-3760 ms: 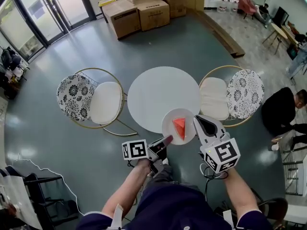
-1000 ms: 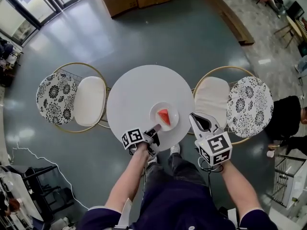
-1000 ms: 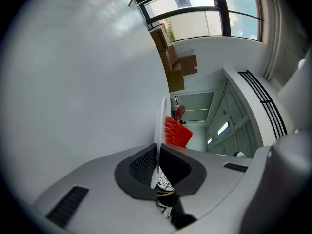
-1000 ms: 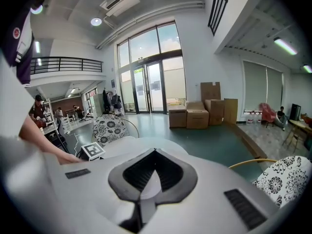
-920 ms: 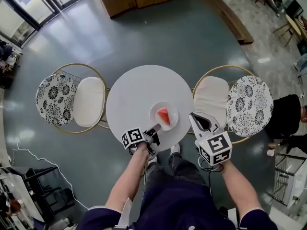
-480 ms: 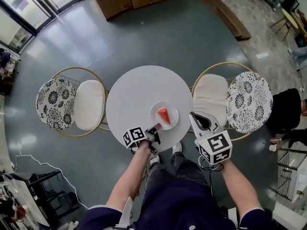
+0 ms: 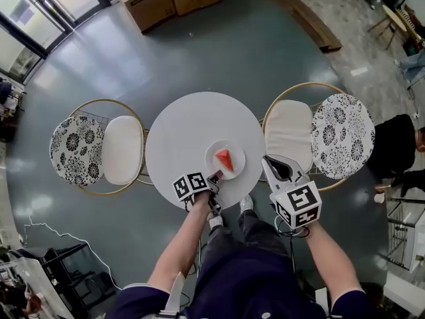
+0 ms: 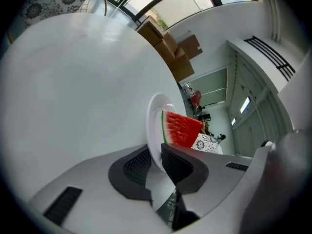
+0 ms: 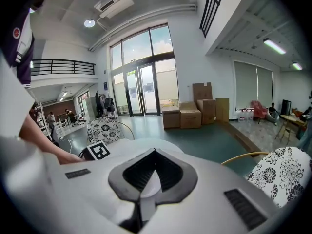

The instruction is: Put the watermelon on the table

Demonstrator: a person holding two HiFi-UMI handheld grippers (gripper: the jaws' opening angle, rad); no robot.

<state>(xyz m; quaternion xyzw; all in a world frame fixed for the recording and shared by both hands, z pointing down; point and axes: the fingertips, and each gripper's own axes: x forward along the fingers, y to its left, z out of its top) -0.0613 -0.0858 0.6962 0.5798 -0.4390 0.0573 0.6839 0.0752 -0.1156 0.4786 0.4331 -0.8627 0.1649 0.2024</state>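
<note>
left gripper (image 7: 216, 175) jaws opening round 1 plate (image 7: 238, 153), 1 watermelon wedge (image 7: 225, 158), right gripper (image 7: 268, 161) closed empty, 2 chairs (image 7: 123, 149)

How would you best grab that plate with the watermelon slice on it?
Probably by its thin near rim, coming in low from the person's side. The plate lies flat on the table, and the watermelon sits mid-plate, leaving the rim bare. The left gripper, its jaws opening, has that rim between them.

Bright daylight throughout, sharp, with heavy fisheye edge distortion.
</note>
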